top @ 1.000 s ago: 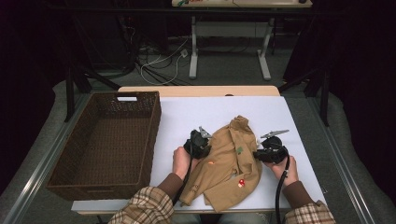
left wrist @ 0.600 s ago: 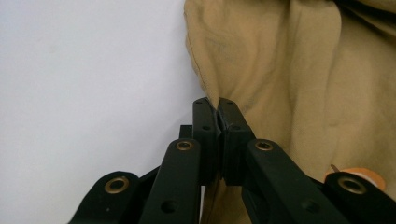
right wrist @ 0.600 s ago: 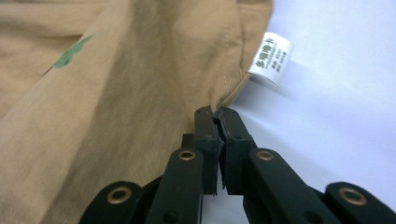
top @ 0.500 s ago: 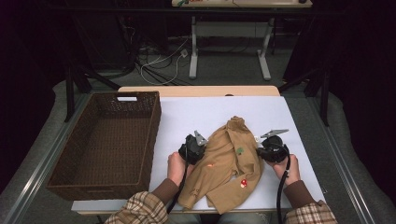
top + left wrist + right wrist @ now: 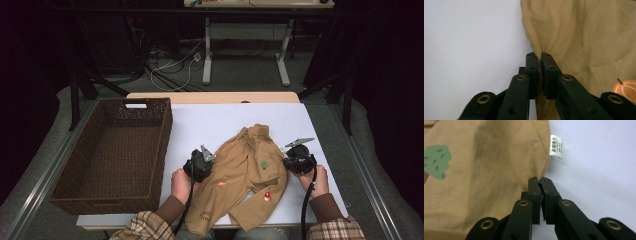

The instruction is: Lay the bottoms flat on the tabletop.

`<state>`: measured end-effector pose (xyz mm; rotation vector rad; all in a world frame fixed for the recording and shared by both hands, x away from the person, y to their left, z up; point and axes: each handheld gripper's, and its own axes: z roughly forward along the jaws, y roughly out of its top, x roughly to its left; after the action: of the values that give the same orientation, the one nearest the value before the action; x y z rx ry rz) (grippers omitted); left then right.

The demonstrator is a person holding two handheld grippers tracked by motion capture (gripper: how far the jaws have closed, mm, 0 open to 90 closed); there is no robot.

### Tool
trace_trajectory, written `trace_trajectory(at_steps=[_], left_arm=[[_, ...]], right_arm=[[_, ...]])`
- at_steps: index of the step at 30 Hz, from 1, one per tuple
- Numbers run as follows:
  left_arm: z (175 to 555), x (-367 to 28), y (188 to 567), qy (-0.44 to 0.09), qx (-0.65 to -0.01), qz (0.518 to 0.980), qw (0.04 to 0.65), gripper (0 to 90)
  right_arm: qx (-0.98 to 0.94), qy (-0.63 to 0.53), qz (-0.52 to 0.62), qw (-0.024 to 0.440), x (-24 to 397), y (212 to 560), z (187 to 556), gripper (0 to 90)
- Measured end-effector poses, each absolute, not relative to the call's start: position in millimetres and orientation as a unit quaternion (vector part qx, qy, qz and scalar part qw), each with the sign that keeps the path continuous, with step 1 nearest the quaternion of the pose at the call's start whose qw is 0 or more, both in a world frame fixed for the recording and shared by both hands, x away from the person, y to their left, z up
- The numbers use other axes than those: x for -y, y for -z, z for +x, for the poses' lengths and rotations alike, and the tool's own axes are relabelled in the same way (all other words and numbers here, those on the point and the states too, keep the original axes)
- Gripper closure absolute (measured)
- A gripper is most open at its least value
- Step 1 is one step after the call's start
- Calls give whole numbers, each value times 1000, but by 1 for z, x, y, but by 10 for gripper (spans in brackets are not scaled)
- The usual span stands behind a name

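Note:
A tan child's garment (image 5: 245, 175) with tree, pumpkin and mushroom patches lies spread on the white table (image 5: 225, 120). My left gripper (image 5: 211, 163) is at its left edge. In the left gripper view the gripper (image 5: 541, 56) pinches a fold of the tan cloth (image 5: 586, 37); its jaws have just been opening slightly with the cloth still between them. My right gripper (image 5: 287, 161) is at the right edge. There, the gripper (image 5: 540, 181) is shut on the hem of the garment (image 5: 486, 182), just below a white label (image 5: 556, 147).
A dark wicker basket (image 5: 165, 145) stands on the left, close beside my left hand. The white table surface extends beyond the garment to the far edge and to the right. Table legs and cables sit on the floor behind.
My left gripper has moved left and nearer the person, drawing the garment's left edge with it, so the cloth lies wider. The right gripper has stayed put.

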<state>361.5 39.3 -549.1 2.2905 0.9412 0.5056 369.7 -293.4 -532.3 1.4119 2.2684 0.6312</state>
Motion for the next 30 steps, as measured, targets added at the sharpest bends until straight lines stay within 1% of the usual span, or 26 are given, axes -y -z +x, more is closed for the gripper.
trace_trajectory(at_steps=[2,3,4,6,7,9,11,13,15,18,19,22,25,26,28,30], left_arm=[[364,-38,547,-188,-355,865,302,752],[365,-37,546,-188,-356,864,303,680],[367,-36,545,-190,-358,862,304,626],[372,-33,541,-195,-365,859,302,564],[375,-31,540,-193,-368,858,303,533],[381,-27,538,-197,-372,856,302,498],[389,-22,538,-188,-379,855,300,467],[395,-17,539,-184,-383,856,296,451],[399,-13,542,-180,-383,858,290,446],[403,-10,547,-173,-378,864,285,487],[403,-10,548,-167,-375,865,287,534],[404,-10,548,-157,-364,869,296,628],[402,-9,549,-150,-351,873,303,743],[401,-8,550,-150,-348,874,305,793],[399,-8,550,-159,-347,873,303,826],[396,-10,549,-167,-347,871,304,842]], right_arm=[[-812,-223,505,191,295,534,371,827],[-812,-223,505,191,295,534,372,803],[-811,-225,504,192,294,534,372,764],[-808,-231,506,194,295,532,374,653],[-805,-234,509,196,294,530,375,620],[-799,-244,511,201,294,527,378,585],[-795,-253,513,200,293,525,381,552],[-794,-258,514,197,291,525,384,530],[-793,-260,515,193,288,528,388,527],[-797,-253,516,187,285,533,394,528],[-797,-250,519,182,285,535,396,534],[-797,-248,523,170,286,538,400,568],[-796,-257,525,154,289,542,403,653],[-796,-261,526,149,289,543,403,700],[-797,-270,522,143,289,543,402,779],[-798,-270,518,145,288,543,400,829]])
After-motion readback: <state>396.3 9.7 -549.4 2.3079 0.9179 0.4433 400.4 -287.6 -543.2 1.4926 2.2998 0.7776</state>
